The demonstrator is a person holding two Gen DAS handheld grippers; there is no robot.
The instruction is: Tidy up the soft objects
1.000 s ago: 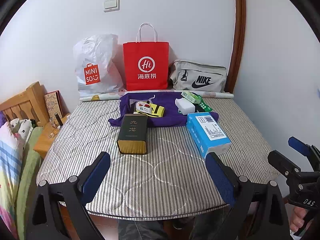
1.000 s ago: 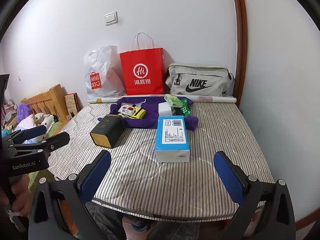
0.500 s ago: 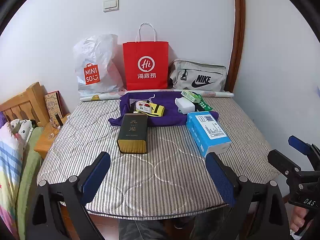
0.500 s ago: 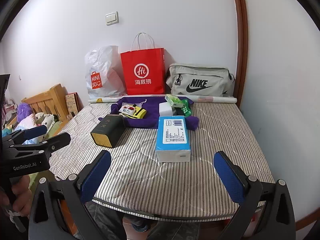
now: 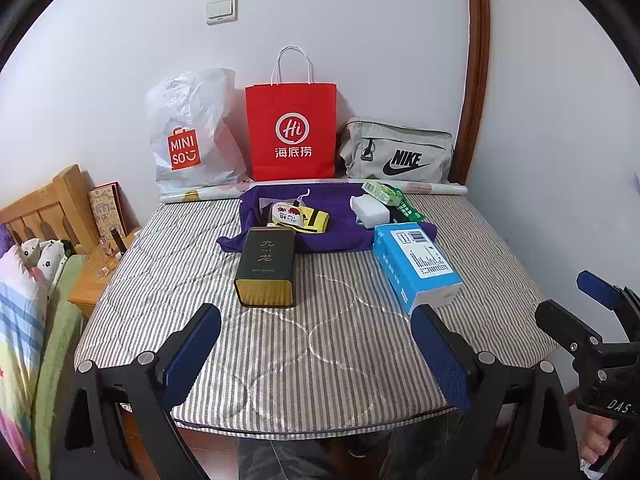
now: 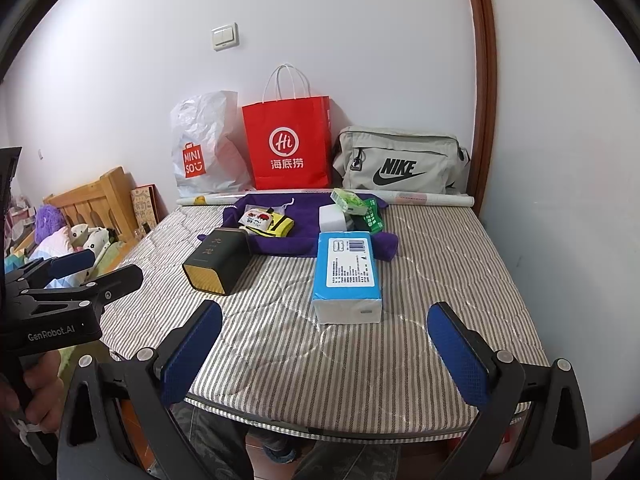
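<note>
A purple cloth lies spread at the far middle of the striped mattress. On it sit a yellow and white pouch, a white tissue pack and a green pack. A blue tissue pack rests at its right front corner. My left gripper hangs open over the near edge, holding nothing. My right gripper is open and empty too, level with it on the right.
A dark green tin lies left of centre. Against the back wall stand a white Miniso bag, a red paper bag and a grey Nike bag. A wooden headboard and bedding flank the left.
Both cameras have drifted only slightly. Nothing on the mattress has moved, and both grippers stay open.
</note>
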